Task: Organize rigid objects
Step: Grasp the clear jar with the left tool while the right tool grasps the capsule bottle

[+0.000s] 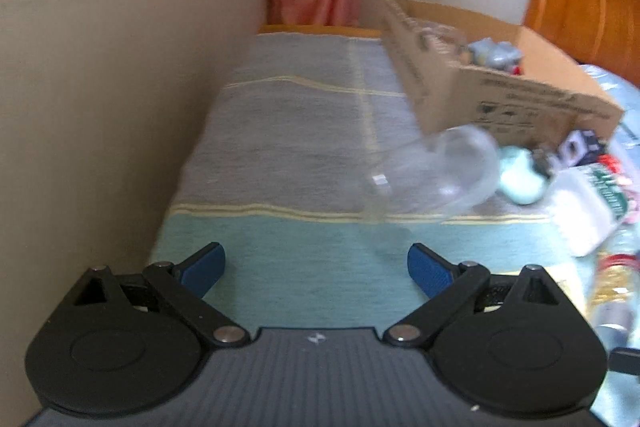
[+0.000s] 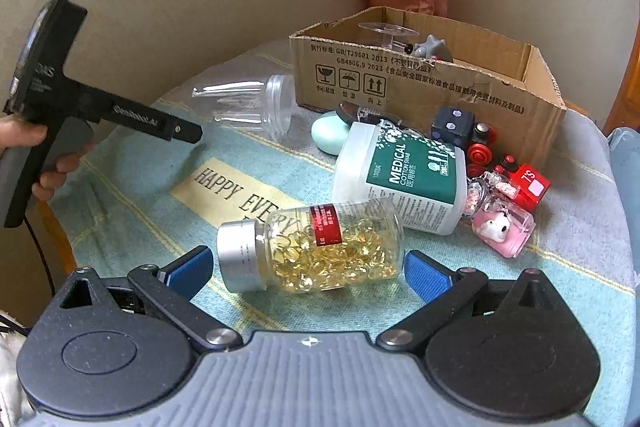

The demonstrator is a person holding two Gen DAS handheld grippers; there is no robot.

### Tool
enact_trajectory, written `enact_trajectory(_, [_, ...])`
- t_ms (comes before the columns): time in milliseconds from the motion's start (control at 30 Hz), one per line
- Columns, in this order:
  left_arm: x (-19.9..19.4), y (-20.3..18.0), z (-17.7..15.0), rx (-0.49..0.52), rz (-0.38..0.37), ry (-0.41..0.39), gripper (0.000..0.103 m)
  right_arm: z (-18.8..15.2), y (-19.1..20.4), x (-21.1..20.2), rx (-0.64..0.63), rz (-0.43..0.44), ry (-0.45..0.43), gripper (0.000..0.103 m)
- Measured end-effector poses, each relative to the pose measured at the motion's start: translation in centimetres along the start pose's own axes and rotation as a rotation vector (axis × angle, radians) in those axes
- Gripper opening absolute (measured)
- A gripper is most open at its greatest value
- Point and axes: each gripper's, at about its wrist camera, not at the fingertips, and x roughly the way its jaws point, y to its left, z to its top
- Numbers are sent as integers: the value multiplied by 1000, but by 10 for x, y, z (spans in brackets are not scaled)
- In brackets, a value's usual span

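- The step in hand looks like picking up the pill bottle, which lies on its side on the towel-covered counter, silver cap to the left, right in front of the right claw.
- To do it well, I'd bring the claw forward so the blue pads pass either side of the clear body rather than the smooth cap, then close on the middle so it neither rolls nor tips.
- The bottle is round and full of loose capsules, so I judge it may roll away if one pad touches first; both should meet it together.
- The right claw is spread wide and holds nothing; its pads sit just beside the two ends of the bottle, and I can't tell whether either touches.
- The cardboard box stands at the back by the curtain, with a clear stemmed piece and a grey toy already inside; that seems to be where things go.
- The white cotton swab tub lies just behind the bottle, so a lift straight up should avoid knocking it.
- The left claw is also wide open and empty, held above the towel; its view is blurred.
- The clear plastic cup lies on its side ahead of the left claw, close to the box's near corner.
- Small red pieces, a dark cube and a pink bottle crowd the box's front wall.
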Motion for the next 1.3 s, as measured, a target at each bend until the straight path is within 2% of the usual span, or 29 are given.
enact_trajectory(67, [-3, -9, 2, -1, -44, 7, 97, 0, 0, 1, -4, -5, 5, 103])
enact_trajectory(200, [-6, -30, 9, -27, -179, 41, 100, 0, 1, 2, -12, -2, 1, 103])
enact_trajectory(267, [-5, -39, 14, -35, -197, 37, 100, 0, 1, 2, -14, 1, -2, 103])
enact_trajectory(500, [17, -61, 29, -20, -93, 27, 100, -4, -3, 1, -21, 0, -1, 103])
enact_trajectory(800, [29, -69, 34, 19, -20, -8, 100, -8, -6, 6, -19, 22, 11, 103])
enact_trajectory(1200, [33, -68, 35, 30, -14, -10, 100, 2, 14, 18, -118, -38, -7, 103])
enact_trajectory(1300, [34, -67, 36, 25, -7, -6, 100, 3, 16, 17, -131, -61, -5, 98])
